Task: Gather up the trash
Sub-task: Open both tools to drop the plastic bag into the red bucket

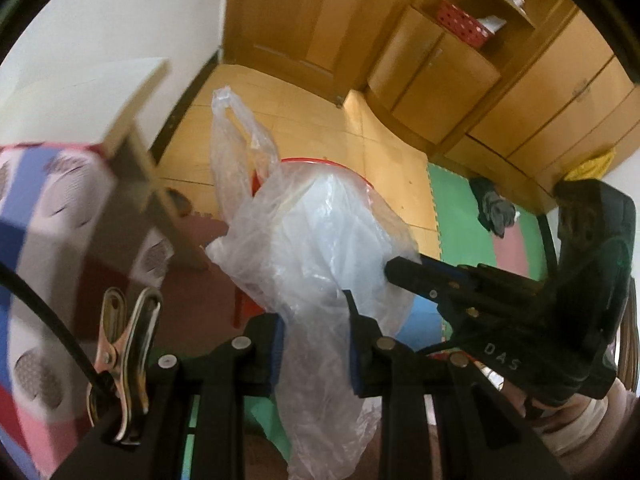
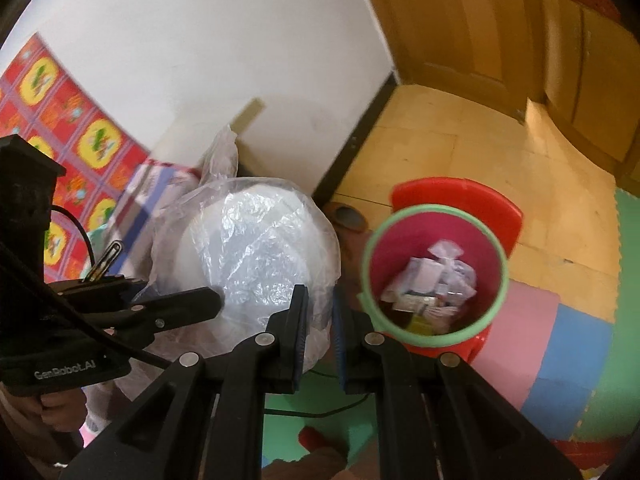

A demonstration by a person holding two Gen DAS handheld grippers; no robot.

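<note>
Hanging between both grippers, a clear plastic bag (image 1: 316, 248) is held aloft above the foam floor mat (image 2: 560, 344); a white rounded mass shows through its film. The left gripper (image 1: 316, 344) has its blue pads closed on the bag's near folds. The right gripper (image 2: 318, 332) pinches the bag's right edge, jaws nearly together. To the right of the bag, a pink trash bin (image 2: 436, 272) with a green rim stands on a red stool (image 2: 472, 204), holding wrappers and a knotted bag. A wooden door (image 1: 296, 20) and cabinets (image 1: 460, 72) lie far.
</note>
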